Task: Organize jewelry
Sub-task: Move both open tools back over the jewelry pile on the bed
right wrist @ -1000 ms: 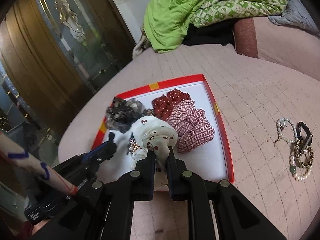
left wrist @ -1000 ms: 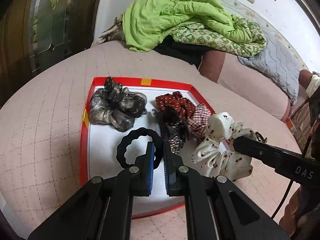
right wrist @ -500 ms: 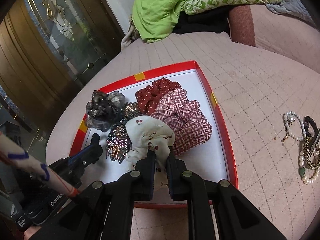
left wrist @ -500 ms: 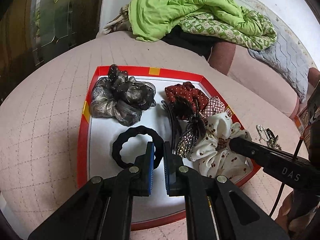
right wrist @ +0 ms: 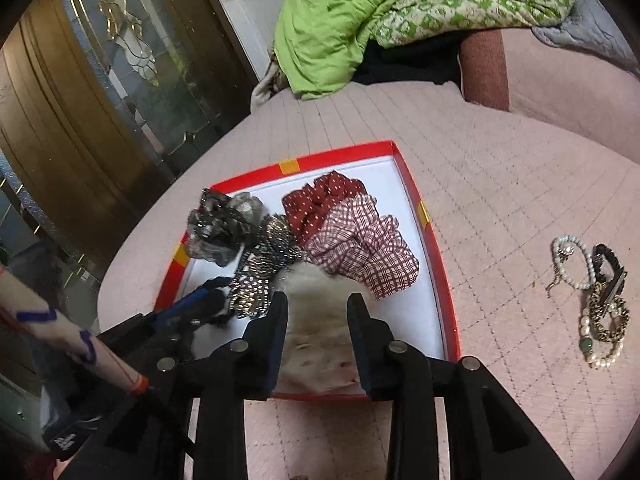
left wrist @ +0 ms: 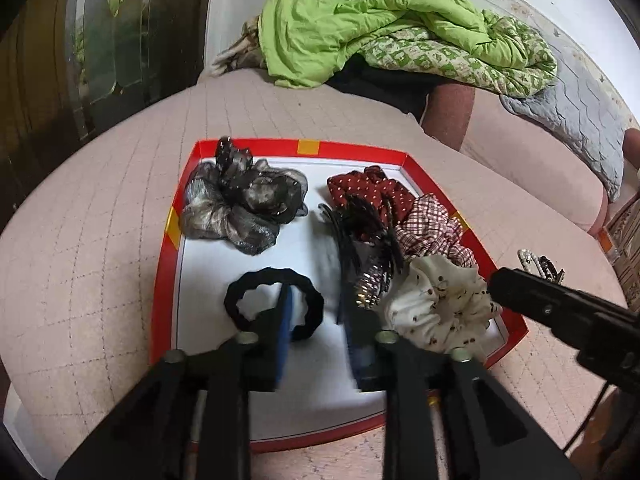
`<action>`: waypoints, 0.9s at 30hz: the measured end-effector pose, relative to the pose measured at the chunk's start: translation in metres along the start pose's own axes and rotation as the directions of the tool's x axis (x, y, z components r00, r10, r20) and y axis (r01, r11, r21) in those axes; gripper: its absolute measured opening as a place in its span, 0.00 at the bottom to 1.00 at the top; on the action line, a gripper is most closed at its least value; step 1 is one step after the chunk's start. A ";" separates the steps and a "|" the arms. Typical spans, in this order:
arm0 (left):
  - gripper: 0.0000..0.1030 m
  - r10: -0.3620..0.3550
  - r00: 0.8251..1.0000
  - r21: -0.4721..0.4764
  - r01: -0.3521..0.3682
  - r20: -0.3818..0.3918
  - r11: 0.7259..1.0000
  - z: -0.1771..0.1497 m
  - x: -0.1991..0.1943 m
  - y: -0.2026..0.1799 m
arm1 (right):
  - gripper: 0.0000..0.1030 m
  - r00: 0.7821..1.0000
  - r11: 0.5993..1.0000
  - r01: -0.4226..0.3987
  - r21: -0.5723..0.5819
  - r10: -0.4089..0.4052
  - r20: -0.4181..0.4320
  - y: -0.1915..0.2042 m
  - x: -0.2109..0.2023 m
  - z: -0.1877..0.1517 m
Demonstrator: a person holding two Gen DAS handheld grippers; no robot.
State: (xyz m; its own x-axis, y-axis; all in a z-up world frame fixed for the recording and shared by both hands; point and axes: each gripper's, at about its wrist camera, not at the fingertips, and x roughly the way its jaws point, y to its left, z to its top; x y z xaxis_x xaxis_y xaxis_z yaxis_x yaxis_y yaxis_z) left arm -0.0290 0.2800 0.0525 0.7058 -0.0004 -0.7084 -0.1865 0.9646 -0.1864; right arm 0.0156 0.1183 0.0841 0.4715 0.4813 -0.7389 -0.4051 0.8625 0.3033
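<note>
A red-rimmed white tray point(left wrist: 164, 264) lies on the pink quilted bed. In it are a grey-black scrunchie point(left wrist: 240, 204), a red dotted scrunchie point(left wrist: 364, 190), a plaid scrunchie point(left wrist: 432, 228), a beaded hair claw point(left wrist: 368, 268), a black hair tie point(left wrist: 272, 304) and a white cherry-print scrunchie point(left wrist: 436, 308). My left gripper point(left wrist: 316, 312) is open over the black hair tie, which lies loose. My right gripper point(right wrist: 318, 312) is open, with the white scrunchie point(right wrist: 316, 332) lying blurred between its fingers in the tray point(right wrist: 440, 264).
Pearl bracelets and dark chains point(right wrist: 592, 300) lie on the bed right of the tray, and show in the left wrist view point(left wrist: 536, 264). A green quilt pile point(left wrist: 380, 24) lies at the back. A glass door point(right wrist: 100, 100) stands at left.
Both grippers have opened. The left let go of the black hair tie and the right let go of the white scrunchie, which now rests in the tray.
</note>
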 end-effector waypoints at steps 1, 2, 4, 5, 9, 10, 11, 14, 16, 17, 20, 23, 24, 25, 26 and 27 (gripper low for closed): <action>0.29 0.006 1.000 0.010 -0.007 0.013 1.000 0.000 -0.003 -0.003 | 0.33 1.000 1.000 0.003 -0.002 -0.003 0.007 0.000 -0.005 0.000; 0.30 0.006 1.000 0.014 -0.006 0.017 1.000 0.000 -0.004 -0.005 | 0.33 1.000 1.000 0.003 0.000 -0.003 0.014 -0.001 -0.009 0.000; 0.30 0.012 1.000 0.024 -0.012 0.027 1.000 0.000 -0.006 -0.009 | 0.33 1.000 1.000 -0.001 0.007 0.001 0.026 -0.004 -0.019 -0.002; 0.30 0.015 0.999 0.029 -0.016 0.036 0.999 0.000 -0.009 -0.012 | 0.33 0.999 1.000 0.001 0.012 -0.001 0.035 -0.007 -0.026 -0.004; 0.30 0.014 0.997 0.048 -0.018 0.080 0.999 -0.001 -0.021 -0.025 | 0.33 0.998 0.999 0.005 0.052 -0.008 0.064 -0.021 -0.052 -0.016; 0.30 0.011 0.996 0.054 -0.016 0.087 0.998 -0.001 -0.025 -0.030 | 0.33 0.997 0.998 0.011 0.060 -0.015 0.072 -0.025 -0.060 -0.019; 0.30 -0.001 0.995 0.061 -0.005 0.099 0.998 -0.003 -0.032 -0.038 | 0.33 0.996 0.997 0.021 0.068 -0.026 0.080 -0.031 -0.070 -0.024; 0.32 -0.047 0.991 0.098 0.035 0.127 0.995 -0.007 -0.054 -0.062 | 0.33 0.993 0.995 0.050 0.087 -0.058 0.103 -0.046 -0.100 -0.034; 0.37 -0.106 0.985 0.127 0.089 0.136 0.988 -0.011 -0.072 -0.081 | 0.33 0.984 0.990 0.093 0.104 -0.107 0.140 -0.061 -0.130 -0.042; 0.37 -0.137 0.981 0.143 0.117 0.137 0.983 -0.011 -0.081 -0.092 | 0.33 0.979 0.986 0.114 0.121 -0.132 0.158 -0.068 -0.146 -0.045; 0.37 -0.258 0.962 0.160 0.242 0.085 0.957 -0.009 -0.104 -0.120 | 0.33 0.960 0.972 0.138 0.189 -0.178 0.215 -0.087 -0.193 -0.051; 0.38 -0.335 0.942 0.154 0.327 0.030 0.932 -0.004 -0.124 -0.146 | 0.33 0.934 0.962 0.152 0.228 -0.216 0.286 -0.093 -0.243 -0.053; 0.38 -0.348 0.937 0.164 0.340 0.027 0.926 -0.004 -0.130 -0.153 | 0.33 0.924 0.960 0.154 0.233 -0.223 0.310 -0.092 -0.256 -0.053; 0.38 -0.362 0.932 0.179 0.353 0.022 0.919 -0.005 -0.138 -0.162 | 0.33 0.911 0.959 0.155 0.237 -0.231 0.340 -0.091 -0.273 -0.052; 0.38 -0.371 0.928 0.198 0.361 0.018 0.912 -0.005 -0.146 -0.171 | 0.33 0.896 0.957 0.158 0.242 -0.242 0.372 -0.089 -0.291 -0.053; 0.38 -0.371 0.928 0.219 0.358 0.024 0.908 -0.005 -0.154 -0.180 | 0.33 0.884 0.955 0.162 0.248 -0.252 0.394 -0.086 -0.305 -0.054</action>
State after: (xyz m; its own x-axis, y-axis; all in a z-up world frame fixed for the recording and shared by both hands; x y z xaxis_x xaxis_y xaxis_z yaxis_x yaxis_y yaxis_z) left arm -0.1081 0.1051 0.1915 0.7408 -0.3523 -0.5719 0.2325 0.9333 -0.2738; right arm -0.1352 -0.1108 0.2510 0.8272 0.2695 -0.4930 -0.1163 0.9406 0.3190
